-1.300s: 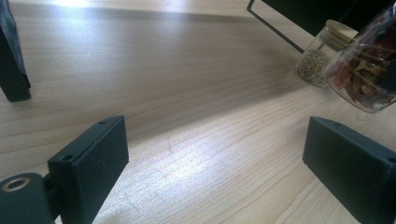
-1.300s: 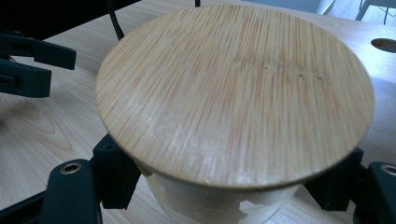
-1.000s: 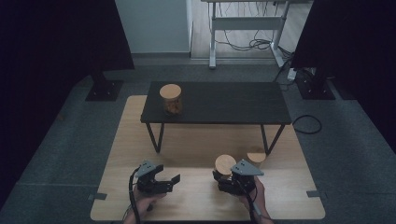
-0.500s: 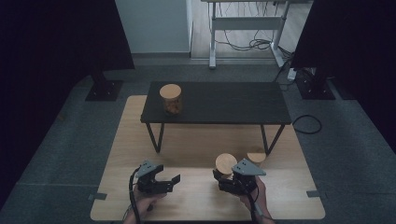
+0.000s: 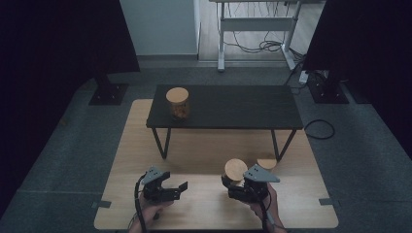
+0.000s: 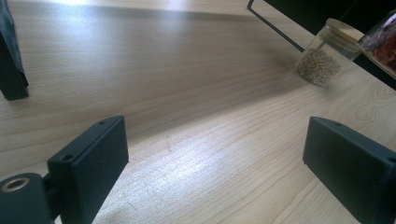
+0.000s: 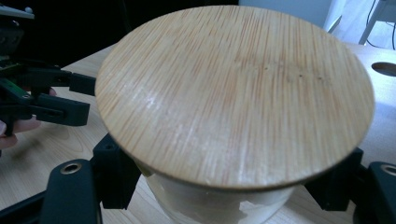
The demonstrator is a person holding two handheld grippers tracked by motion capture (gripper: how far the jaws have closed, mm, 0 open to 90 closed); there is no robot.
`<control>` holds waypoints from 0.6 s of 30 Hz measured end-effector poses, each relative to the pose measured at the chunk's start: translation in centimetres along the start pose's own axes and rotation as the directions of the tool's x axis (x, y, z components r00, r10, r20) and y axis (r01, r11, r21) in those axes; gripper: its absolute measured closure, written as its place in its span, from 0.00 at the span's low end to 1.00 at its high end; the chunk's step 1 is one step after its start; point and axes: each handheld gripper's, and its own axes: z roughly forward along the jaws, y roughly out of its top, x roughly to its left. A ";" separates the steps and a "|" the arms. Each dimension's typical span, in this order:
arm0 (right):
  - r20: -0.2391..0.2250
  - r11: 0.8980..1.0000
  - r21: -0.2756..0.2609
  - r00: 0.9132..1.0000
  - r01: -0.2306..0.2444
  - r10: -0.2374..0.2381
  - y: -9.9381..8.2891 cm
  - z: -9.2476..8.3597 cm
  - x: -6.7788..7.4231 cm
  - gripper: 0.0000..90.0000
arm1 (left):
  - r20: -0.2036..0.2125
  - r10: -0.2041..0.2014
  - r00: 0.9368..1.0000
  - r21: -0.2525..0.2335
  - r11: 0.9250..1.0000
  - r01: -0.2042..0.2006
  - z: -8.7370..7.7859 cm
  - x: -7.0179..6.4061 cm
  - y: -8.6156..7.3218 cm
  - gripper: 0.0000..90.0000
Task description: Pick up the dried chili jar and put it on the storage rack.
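Bamboo lid (image 7: 236,93) hides the jar pinched by the right gripper (image 7: 233,186); left gripper (image 6: 215,163) spread.

Our left gripper (image 5: 182,187) and right gripper (image 5: 228,182) are matte black, each topped by a grey three-cornered plate and trailing a black cable. Their fingers (image 6: 91,161) are blocky, with small screw holes and a brass-ringed pivot.

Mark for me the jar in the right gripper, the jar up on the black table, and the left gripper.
held jar (image 7: 233,88): right gripper view, on its bamboo lid.
table jar (image 5: 177,103): high view, on its side below the lid.
left gripper (image 5: 180,190): high view, midway between its open fingertips.
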 end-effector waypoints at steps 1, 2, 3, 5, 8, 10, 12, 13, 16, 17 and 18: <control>-0.002 1.000 -0.003 1.000 0.000 0.000 0.0 -0.1 0.0 0.27 | 0.000 -0.001 1.000 0.000 1.000 0.001 0.0 0.0 0.0 0.07; -0.001 1.000 -0.005 1.000 0.000 0.000 0.0 -0.1 0.0 0.27 | 0.000 -0.003 1.000 0.000 1.000 0.003 0.0 0.0 0.0 0.07; 0.000 1.000 -0.007 1.000 0.002 -0.002 0.1 -0.2 0.1 0.27 | 0.000 -0.003 1.000 0.000 1.000 0.003 0.0 0.0 0.0 0.07; 0.001 1.000 -0.010 1.000 0.004 -0.004 0.1 -0.3 0.1 0.27 | 0.000 -0.004 1.000 0.001 1.000 0.004 0.0 0.0 0.0 0.07; 0.003 1.000 -0.009 1.000 0.004 -0.004 0.2 -0.3 0.1 0.27 | -0.001 -0.002 1.000 0.002 1.000 0.002 0.0 0.0 0.0 0.07; 0.001 1.000 -0.009 1.000 0.003 -0.003 0.3 -0.4 0.1 0.27 | -0.001 -0.001 1.000 0.002 1.000 0.001 0.0 0.0 0.0 0.07; 0.001 1.000 -0.011 1.000 0.006 -0.006 0.4 -0.5 0.2 0.27 | -0.001 -0.002 1.000 0.002 1.000 0.002 0.0 0.0 0.0 0.07; -0.001 1.000 -0.012 1.000 0.007 -0.007 0.4 -0.5 0.2 0.27 | -0.001 -0.003 1.000 0.001 1.000 0.003 0.0 0.0 0.0 0.07; -0.002 1.000 -0.013 1.000 0.010 -0.010 0.5 -0.6 0.3 0.27 | 0.000 -0.003 1.000 -0.003 1.000 0.003 -0.1 0.0 0.0 0.07; -0.003 1.000 -0.012 1.000 0.011 -0.011 0.5 -0.6 0.3 0.27 | -0.001 -0.003 1.000 -0.004 1.000 0.003 -0.2 0.0 0.0 0.07; -0.003 1.000 -0.012 1.000 0.012 -0.012 0.5 -0.6 0.4 0.27 | -0.002 -0.003 1.000 -0.005 1.000 0.003 -0.2 0.0 0.0 0.07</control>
